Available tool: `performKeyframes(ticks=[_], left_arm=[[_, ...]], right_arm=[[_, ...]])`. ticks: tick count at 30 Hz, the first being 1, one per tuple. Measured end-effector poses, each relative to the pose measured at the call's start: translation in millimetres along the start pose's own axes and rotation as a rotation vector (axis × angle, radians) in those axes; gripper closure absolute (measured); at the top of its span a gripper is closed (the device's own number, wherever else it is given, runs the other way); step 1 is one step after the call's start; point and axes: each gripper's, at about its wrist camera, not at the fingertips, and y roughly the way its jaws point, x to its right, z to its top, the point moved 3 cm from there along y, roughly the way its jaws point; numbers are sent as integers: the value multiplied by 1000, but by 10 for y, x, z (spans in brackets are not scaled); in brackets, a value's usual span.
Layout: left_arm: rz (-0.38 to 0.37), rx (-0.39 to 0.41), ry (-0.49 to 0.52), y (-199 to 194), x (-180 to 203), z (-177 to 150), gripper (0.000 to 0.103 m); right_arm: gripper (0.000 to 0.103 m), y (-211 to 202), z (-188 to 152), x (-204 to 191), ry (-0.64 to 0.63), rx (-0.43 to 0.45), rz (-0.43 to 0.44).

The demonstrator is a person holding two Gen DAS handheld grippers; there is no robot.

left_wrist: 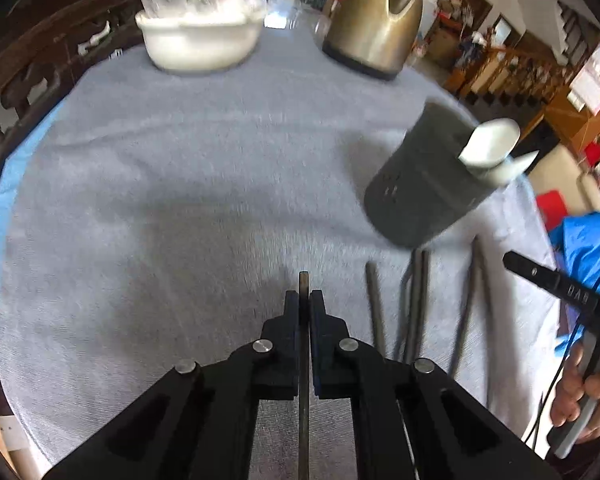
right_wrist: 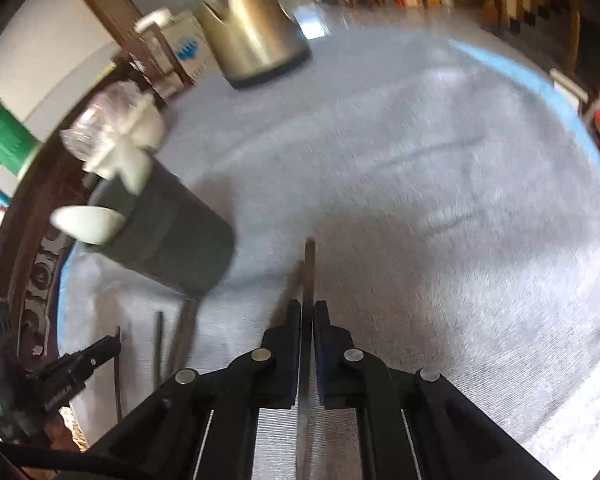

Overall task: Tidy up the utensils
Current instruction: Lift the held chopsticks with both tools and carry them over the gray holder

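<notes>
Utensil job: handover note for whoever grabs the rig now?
Left tongs: shut on a chopstick.
Right tongs: shut on another chopstick.
Grey holder: upright on the grey cloth, white spoons already inside.
Loose chopsticks: lying on the cloth beside the holder's base.
Done: spoons in the holder, two chopsticks gripped.
Left: drop both into the holder, then collect the loose ones.

Each wrist fisheye looks steeply down along its own black tongs, close above the grey cloth-covered surface (left_wrist: 180, 200), both views sharing the dark grey cylindrical holder (left_wrist: 416, 188) and brass-coloured metal kettle (right_wrist: 252, 28).
</notes>
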Motion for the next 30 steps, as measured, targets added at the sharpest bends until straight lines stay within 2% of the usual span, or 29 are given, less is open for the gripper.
performKeyframes(ticks=[5, 7, 14, 20, 24, 27, 30], left_arm=[[-24, 99, -1, -366, 45, 158, 98], [-28, 136, 6, -537, 72, 196, 98], [-48, 254, 27, -1146, 208, 237, 98], [-19, 324, 69, -1339, 316, 205, 98], [-9, 352, 88, -1428, 337, 183, 98], [2, 388, 98, -1526, 345, 189, 98], [16, 425, 108, -1601, 365, 193, 98]], right_arm=[[98, -293, 36, -105, -46, 87, 58], [98, -362, 52, -101, -52, 96, 63], [95, -215, 21, 200, 76, -43, 94], [95, 69, -55, 127, 27, -144, 50], [94, 176, -77, 72, 16, -167, 26], [91, 226, -76, 48, -16, -169, -34], [91, 331, -105, 49, -19, -218, -56]])
